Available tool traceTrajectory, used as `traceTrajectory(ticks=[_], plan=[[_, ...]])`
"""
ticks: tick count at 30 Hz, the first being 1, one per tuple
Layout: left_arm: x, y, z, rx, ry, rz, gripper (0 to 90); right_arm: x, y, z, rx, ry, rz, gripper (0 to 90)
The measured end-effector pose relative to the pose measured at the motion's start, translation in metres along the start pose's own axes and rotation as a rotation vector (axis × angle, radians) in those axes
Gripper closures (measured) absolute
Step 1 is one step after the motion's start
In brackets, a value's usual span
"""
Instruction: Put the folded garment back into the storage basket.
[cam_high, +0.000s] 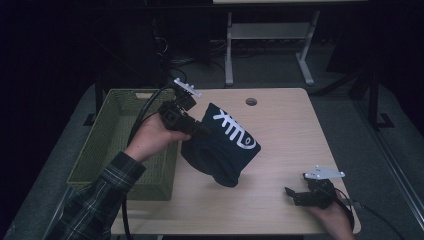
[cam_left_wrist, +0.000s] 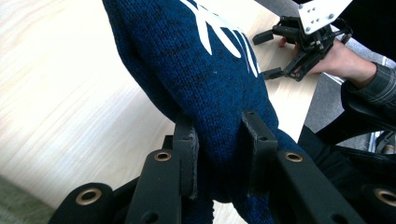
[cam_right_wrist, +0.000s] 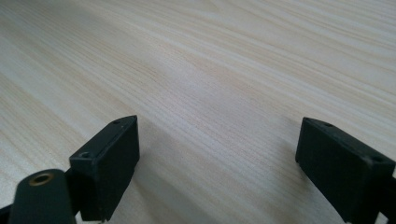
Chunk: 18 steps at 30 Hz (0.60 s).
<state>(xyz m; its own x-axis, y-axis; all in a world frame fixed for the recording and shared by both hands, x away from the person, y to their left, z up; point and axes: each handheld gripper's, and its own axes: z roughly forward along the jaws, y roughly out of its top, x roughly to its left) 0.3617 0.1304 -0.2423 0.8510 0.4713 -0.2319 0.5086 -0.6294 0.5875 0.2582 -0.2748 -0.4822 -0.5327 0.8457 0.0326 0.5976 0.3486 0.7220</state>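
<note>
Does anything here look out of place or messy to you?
Nothing looks spilled or broken. The left gripper pinches a dark blue knitted hat, which hangs bunched and lopsided above the table. The right gripper rests open near the table's edge.

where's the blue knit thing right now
In the high view the blue knit hangs mid-table, clamped in the left gripper, just right of the green basket.

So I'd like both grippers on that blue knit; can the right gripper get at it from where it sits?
Probably yes: the right gripper is open and holds nothing, bare table lies between it and the blue knit hanging from the left gripper.
</note>
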Motion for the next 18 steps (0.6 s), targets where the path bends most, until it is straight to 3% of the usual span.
traceTrajectory(ticks=[18], plan=[[0.014, -0.022, -0.063, -0.04, 0.073, -0.068, 71.1, 0.0, 0.0, 0.0, 0.0, 0.0, 0.0, 13.2]])
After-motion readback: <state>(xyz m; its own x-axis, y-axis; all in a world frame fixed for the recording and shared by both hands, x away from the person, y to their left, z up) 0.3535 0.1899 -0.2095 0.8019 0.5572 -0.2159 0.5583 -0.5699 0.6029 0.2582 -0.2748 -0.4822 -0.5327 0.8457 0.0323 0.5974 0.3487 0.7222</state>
